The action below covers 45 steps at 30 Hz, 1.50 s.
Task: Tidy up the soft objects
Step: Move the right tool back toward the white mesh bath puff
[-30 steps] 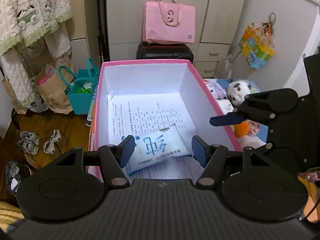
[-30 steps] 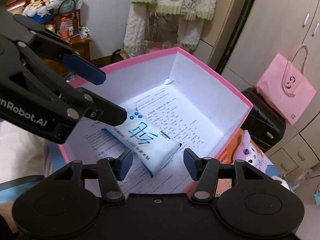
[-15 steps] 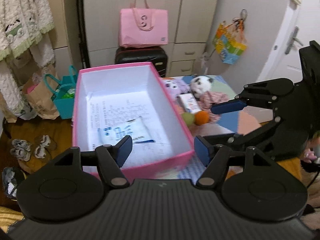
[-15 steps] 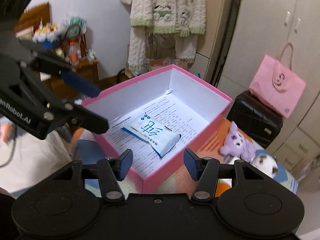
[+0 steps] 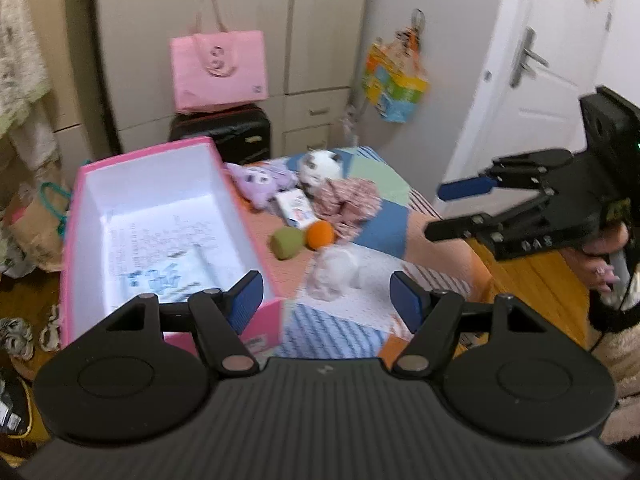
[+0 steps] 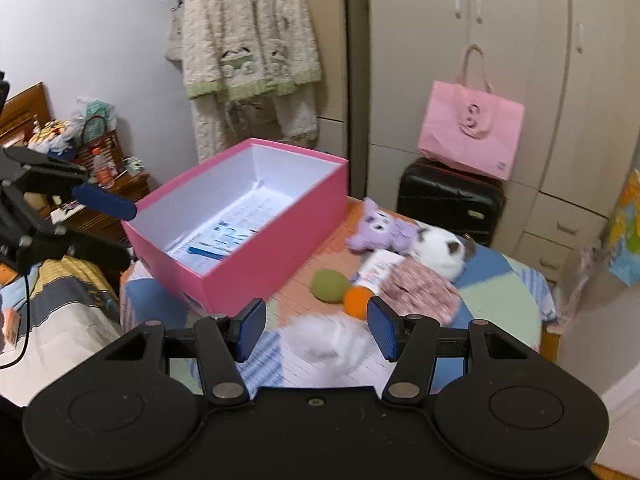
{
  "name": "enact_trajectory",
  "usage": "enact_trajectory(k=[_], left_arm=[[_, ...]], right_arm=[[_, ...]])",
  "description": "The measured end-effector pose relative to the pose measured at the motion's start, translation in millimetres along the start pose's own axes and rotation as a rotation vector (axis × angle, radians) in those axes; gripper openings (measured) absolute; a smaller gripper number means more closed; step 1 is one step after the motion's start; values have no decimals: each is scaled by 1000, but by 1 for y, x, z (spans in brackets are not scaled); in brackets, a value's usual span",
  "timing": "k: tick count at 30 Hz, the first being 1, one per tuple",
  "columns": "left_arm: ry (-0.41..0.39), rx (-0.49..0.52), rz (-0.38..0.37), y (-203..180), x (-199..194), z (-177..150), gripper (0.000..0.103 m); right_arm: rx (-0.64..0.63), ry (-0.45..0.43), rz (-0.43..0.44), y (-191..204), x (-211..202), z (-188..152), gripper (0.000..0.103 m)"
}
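Observation:
A pink box (image 5: 256, 236) with white walls stands on the left of the patchwork table, and a blue-and-white packet (image 5: 160, 280) lies flat inside it. Right of the box lie a purple plush (image 5: 256, 184), a white plush (image 5: 320, 166), a patterned cloth (image 5: 348, 200), a green ball (image 5: 287, 242), an orange ball (image 5: 320, 234) and a white fluffy toy (image 5: 338, 272). My left gripper (image 5: 326, 300) is open and empty above the table's near part. My right gripper (image 6: 316, 334) is open and empty, with the fluffy toy (image 6: 328, 344) below its jaws and apart from them.
A small white carton (image 5: 298, 210) lies among the toys. A pink bag (image 6: 470, 136) sits on a black suitcase (image 6: 448, 196) behind the table. A fleece garment (image 6: 248, 52) hangs by the wardrobe. A door (image 5: 540, 92) is at right. Bags and shoes (image 5: 24, 332) are on the floor at left.
Both grippers have pulled back out of the pink box and swung right towards the toys. The packet stays lying in the box. The left jaws stand a little wider.

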<state>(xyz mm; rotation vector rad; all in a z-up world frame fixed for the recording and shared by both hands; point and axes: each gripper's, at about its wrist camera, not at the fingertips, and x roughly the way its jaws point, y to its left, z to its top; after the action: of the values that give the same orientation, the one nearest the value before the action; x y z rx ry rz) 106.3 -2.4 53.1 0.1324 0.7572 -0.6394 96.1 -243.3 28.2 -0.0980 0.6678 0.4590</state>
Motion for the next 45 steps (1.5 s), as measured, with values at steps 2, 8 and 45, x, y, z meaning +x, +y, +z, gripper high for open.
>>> enact_trajectory(k=[2, 8, 45], left_arm=[[25, 30, -32, -11, 9, 0, 69], [70, 106, -58, -35, 33, 6, 69], [47, 15, 140, -33, 212, -18, 71]], right_arm=[[18, -4, -8, -9, 0, -7, 61], [56, -16, 9, -33, 4, -19, 62], [-82, -33, -17, -103, 143, -26, 78]])
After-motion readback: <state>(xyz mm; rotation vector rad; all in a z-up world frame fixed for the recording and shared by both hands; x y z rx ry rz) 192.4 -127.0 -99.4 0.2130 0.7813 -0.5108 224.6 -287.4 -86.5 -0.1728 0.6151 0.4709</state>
